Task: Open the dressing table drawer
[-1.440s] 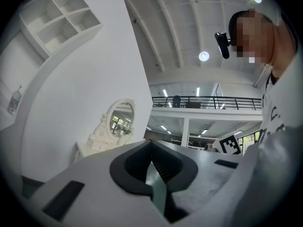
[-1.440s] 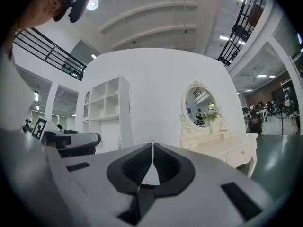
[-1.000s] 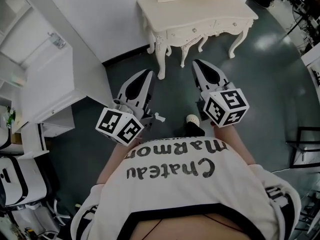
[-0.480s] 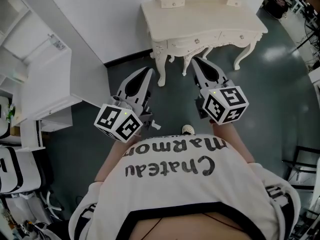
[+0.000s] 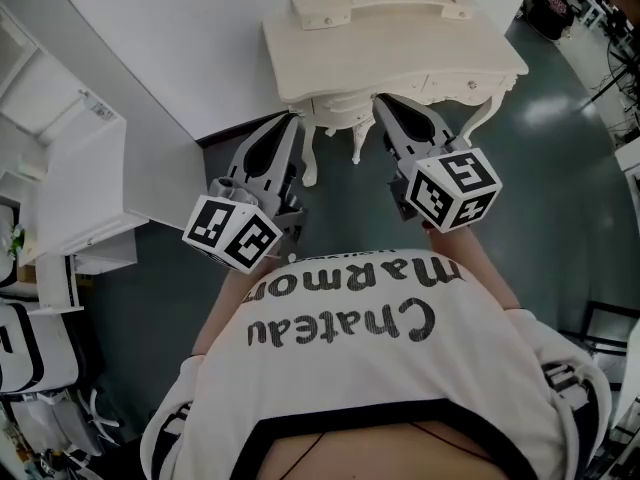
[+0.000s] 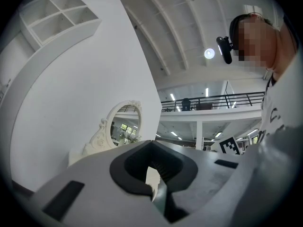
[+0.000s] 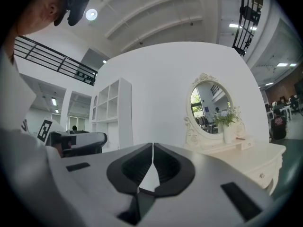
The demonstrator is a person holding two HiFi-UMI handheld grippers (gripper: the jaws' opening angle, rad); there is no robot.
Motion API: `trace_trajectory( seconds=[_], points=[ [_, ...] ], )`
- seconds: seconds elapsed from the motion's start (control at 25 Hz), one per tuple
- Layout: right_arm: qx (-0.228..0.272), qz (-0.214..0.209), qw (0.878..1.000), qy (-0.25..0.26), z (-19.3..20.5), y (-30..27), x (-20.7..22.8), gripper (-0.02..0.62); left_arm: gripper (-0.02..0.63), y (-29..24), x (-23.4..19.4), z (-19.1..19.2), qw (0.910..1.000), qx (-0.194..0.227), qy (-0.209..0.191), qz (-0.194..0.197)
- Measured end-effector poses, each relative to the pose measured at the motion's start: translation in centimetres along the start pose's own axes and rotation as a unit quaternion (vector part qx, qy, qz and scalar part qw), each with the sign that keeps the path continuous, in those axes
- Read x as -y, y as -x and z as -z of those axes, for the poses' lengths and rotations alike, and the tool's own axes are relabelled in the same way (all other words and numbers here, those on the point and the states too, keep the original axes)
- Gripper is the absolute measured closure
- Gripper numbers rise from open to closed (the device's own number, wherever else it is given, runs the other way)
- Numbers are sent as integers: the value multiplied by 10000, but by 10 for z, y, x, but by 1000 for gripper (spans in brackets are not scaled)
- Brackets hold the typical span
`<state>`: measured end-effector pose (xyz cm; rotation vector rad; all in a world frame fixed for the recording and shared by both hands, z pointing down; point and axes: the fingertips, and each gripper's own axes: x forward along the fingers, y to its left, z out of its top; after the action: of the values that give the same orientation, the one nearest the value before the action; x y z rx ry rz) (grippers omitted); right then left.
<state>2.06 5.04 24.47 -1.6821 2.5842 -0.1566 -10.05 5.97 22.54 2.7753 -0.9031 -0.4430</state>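
Left claw (image 5: 291,120): jaws together, nothing between them; tip meets cleanly in its own view (image 6: 151,143). Right claw (image 5: 384,101): jaws also pressed together and empty (image 7: 153,145). Both are held side by side, aimed at the front of the dressing table (image 5: 400,38), not touching it.

Drawer (image 5: 447,81): sits in the front apron just under the front edge of the surface, closed, small knob showing; also seen low at the right of the right gripper view (image 7: 263,173). Right claw tip overlaps the front edge near its middle in the head view; left claw tip lies by the front left leg.

Oval mirror (image 7: 211,109) stands at the back edge of the surface, a vase (image 7: 227,132) of flowers beside it.

Dressing table backs onto a white wall (image 5: 180,38). White shelf unit (image 5: 70,168) to the left. Dark floor (image 5: 560,168).
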Motion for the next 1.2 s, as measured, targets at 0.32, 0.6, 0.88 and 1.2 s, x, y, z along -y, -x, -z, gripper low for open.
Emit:
trace_trajectory(
  seconds=[0.32, 0.6, 0.88, 1.2],
  points=[
    [19, -316, 9992, 256, -15, -16, 25, 569, 583, -30, -4, 0, 9976, 33, -629, -294],
    [24, -541, 9985, 45, -10, -27, 56, 569, 583, -56, -8, 14, 9980, 9, -404, -481],
    [270, -739, 9955, -526, -6, -26, 82, 569, 583, -75, -9, 33, 9975, -116, -244, -651],
    [-195, -491, 9968, -601, 24, -35, 102, 569, 583, -82, -24, 47, 9968, -220, 29, -762]
  ],
)
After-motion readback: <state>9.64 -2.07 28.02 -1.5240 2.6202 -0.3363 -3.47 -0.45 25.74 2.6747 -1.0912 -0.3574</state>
